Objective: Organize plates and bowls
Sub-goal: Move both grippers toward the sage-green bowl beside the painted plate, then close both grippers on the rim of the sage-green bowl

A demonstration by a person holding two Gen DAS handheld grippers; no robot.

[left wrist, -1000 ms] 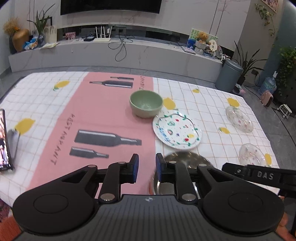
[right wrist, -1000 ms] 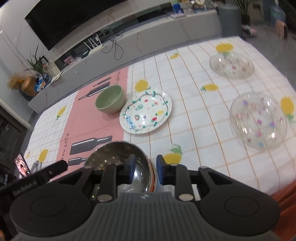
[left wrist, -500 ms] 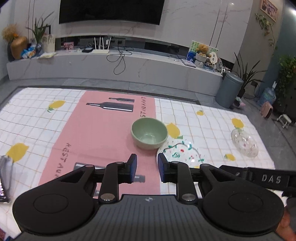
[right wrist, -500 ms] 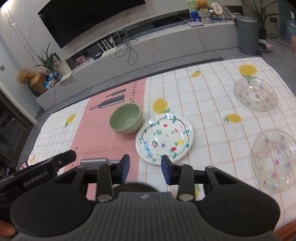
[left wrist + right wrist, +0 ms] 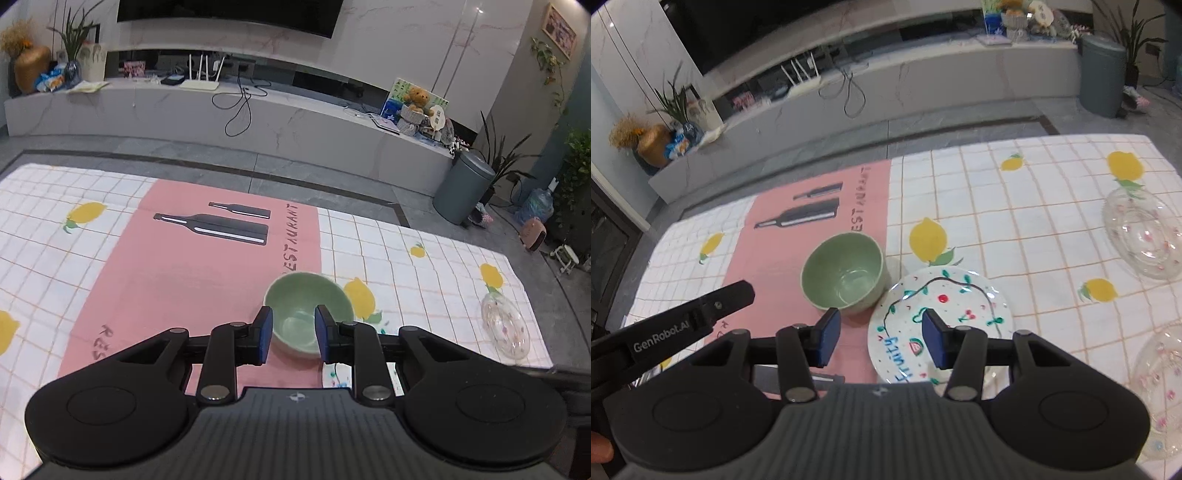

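Note:
A green bowl stands upright on the pink part of the tablecloth. A white painted plate lies just right of it, touching or nearly touching. My left gripper is open, its fingers just before the bowl's near rim, holding nothing. My right gripper is open and empty, above the plate's left edge and the bowl's near side. Two clear glass plates lie at the right; one shows in the left wrist view. The left gripper's body shows at the left.
The tablecloth covers a low table whose far edge meets grey floor. A grey bin and plants stand beyond at the right. A long TV bench runs along the back wall.
Both grippers moved forward toward the green bowl and opened wider. The steel bowl that lay under the right gripper is out of view.

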